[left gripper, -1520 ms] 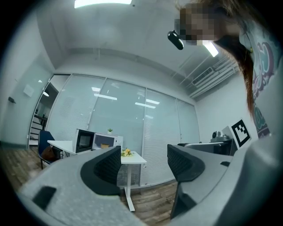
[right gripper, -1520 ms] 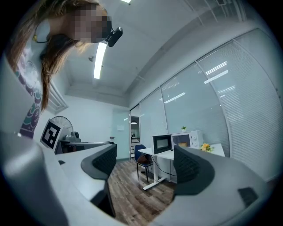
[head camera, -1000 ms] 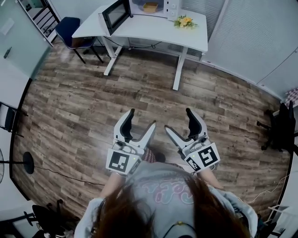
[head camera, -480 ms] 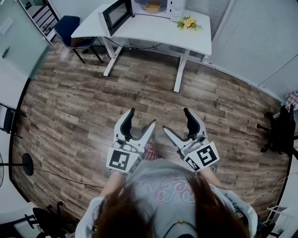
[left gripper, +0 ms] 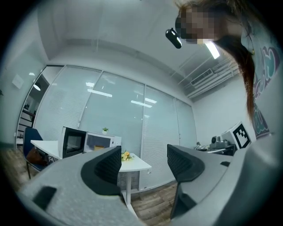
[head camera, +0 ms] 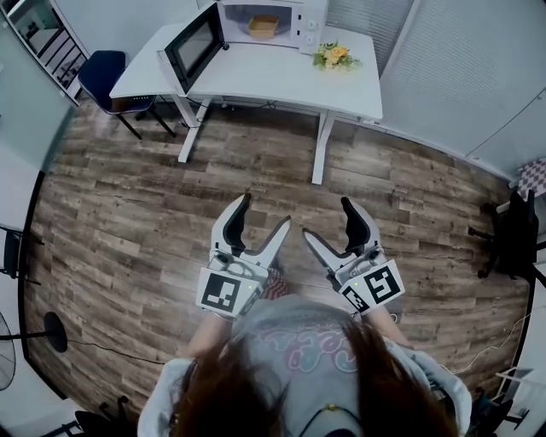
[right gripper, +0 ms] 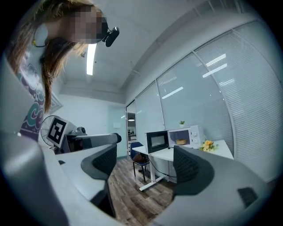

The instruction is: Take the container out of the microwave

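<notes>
A white microwave [head camera: 277,19] stands at the back of a white table [head camera: 281,72], its dark door [head camera: 192,47] swung open to the left. Inside sits a yellowish container [head camera: 263,26], also seen as a small tan container [right gripper: 181,141] in the right gripper view. My left gripper [head camera: 261,215] and right gripper [head camera: 328,220] are both open and empty, held close to the person's body, far from the table over the wooden floor. In the left gripper view the microwave [left gripper: 95,142] shows small beyond the jaws.
A small bunch of yellow flowers [head camera: 334,55] lies on the table right of the microwave. A blue chair [head camera: 109,78] stands at the table's left end. A black office chair [head camera: 512,235] is at the far right. Wooden floor [head camera: 153,205] stretches between me and the table.
The view has tipped up and moved slightly: the table and microwave sit lower in the picture and the container inside shows more fully. Both grippers keep their pose, open.
</notes>
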### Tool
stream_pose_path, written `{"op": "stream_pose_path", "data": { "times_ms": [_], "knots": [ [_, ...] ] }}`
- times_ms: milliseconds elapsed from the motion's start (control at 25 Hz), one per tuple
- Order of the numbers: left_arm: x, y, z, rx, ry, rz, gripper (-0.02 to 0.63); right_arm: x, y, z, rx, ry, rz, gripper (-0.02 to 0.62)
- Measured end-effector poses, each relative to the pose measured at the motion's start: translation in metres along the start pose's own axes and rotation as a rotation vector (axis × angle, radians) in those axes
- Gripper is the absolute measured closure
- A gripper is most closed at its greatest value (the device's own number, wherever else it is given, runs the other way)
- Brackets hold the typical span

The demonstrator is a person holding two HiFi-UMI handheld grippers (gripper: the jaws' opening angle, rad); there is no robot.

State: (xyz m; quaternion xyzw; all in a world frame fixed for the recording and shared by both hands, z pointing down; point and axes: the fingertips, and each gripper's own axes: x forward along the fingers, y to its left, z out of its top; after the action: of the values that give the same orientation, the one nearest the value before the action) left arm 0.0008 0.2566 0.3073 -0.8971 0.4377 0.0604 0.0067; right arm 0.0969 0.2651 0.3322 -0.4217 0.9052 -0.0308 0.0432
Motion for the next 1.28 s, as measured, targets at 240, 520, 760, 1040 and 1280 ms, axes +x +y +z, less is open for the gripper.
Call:
{"op": "stream_pose_path", "data": {
  "times_ms": [240, 520, 760, 1040, 1280],
  "knots": [
    [0.023, 0.047, 0.002, -0.017, -0.009, -0.007, 0.308, 0.05, -0.014, 0.003, -0.008, 0.002, 0.002, 0.207],
    [0.048, 0.092, 0.001, -0.004, 0.002, -0.01, 0.31, 0.095, -0.032, 0.007, -0.005, -0.008, -0.021, 0.207],
    [0.071, 0.127, 0.007, 0.017, -0.021, -0.023, 0.31, 0.135, -0.046, 0.005, -0.005, -0.019, -0.019, 0.207],
    [0.09, 0.15, 0.01, 0.012, -0.036, -0.072, 0.308, 0.162, -0.058, 0.008, -0.011, -0.044, -0.049, 0.207],
    [0.106, 0.141, 0.004, 0.012, -0.021, -0.086, 0.31, 0.16, -0.072, 0.007, -0.004, -0.028, -0.062, 0.207]
  ]
}}
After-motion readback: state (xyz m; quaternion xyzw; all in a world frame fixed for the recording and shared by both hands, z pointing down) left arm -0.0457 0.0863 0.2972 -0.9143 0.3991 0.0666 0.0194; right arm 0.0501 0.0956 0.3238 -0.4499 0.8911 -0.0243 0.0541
